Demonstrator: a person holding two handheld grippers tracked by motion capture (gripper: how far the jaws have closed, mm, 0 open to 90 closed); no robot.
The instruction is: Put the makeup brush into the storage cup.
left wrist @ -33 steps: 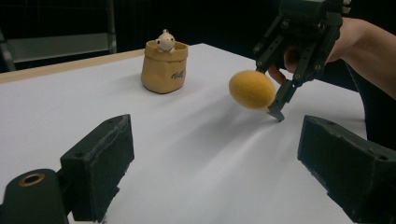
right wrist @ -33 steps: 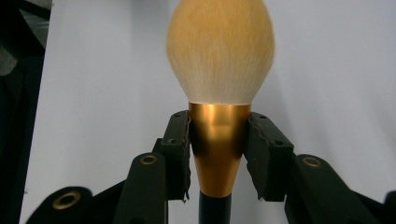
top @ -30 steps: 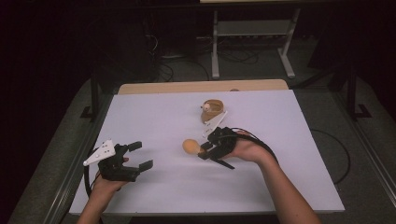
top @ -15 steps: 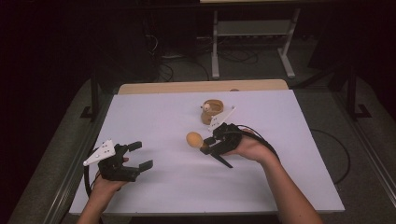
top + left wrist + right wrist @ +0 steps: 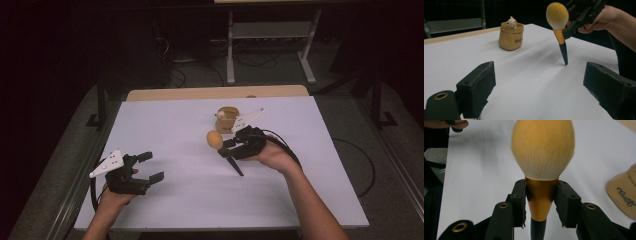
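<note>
Desk surface brightly and evenly lit from above; surroundings beyond it nearly black. Shadows soft and faint. High view grainy, low in detail. In the right gripper view the brush head is slightly soft; background blurred.

Lettering on the tan pouch too small to read, cut off in right gripper view.

Dark script lettering marks the tan pouch, but it is too small to read.

1 makeup brush, 1 small tan pouch w/ 1 figurine, 2 tools.
</note>
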